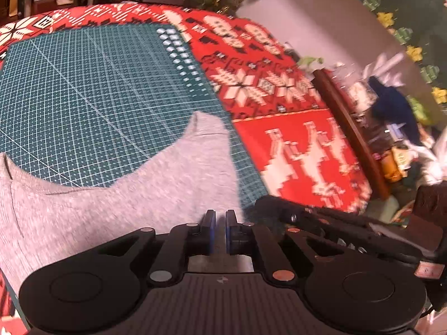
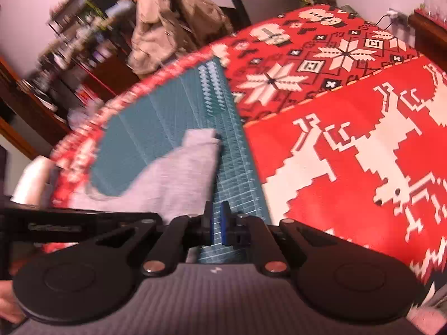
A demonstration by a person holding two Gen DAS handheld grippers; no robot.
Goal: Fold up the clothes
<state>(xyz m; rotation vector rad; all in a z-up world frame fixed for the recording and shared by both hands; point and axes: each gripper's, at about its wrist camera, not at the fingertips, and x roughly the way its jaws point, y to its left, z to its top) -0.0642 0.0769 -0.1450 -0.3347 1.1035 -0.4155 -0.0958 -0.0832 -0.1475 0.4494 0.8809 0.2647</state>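
Observation:
A light grey knit garment (image 1: 117, 201) lies flat on the green cutting mat (image 1: 83, 89), with one narrow end (image 1: 206, 128) reaching toward the mat's right edge. My left gripper (image 1: 220, 217) hovers over the garment's near right edge. Its blue pads are almost together and no cloth is visibly pinched or lifted. In the right wrist view, the same garment (image 2: 173, 178) lies to the left of my right gripper (image 2: 216, 215). That gripper is shut to a thin slit, with only bare mat (image 2: 234, 173) showing through it. The right gripper's black frame (image 1: 335, 229) sits close beside the left one.
A red and white patterned tablecloth (image 2: 335, 139) covers the table around the mat. A dark wooden shelf (image 1: 349, 128) with clutter stands off the table's right side. Behind the table, a beige coat (image 2: 167, 25) hangs on a chair beside crowded shelves (image 2: 56, 64).

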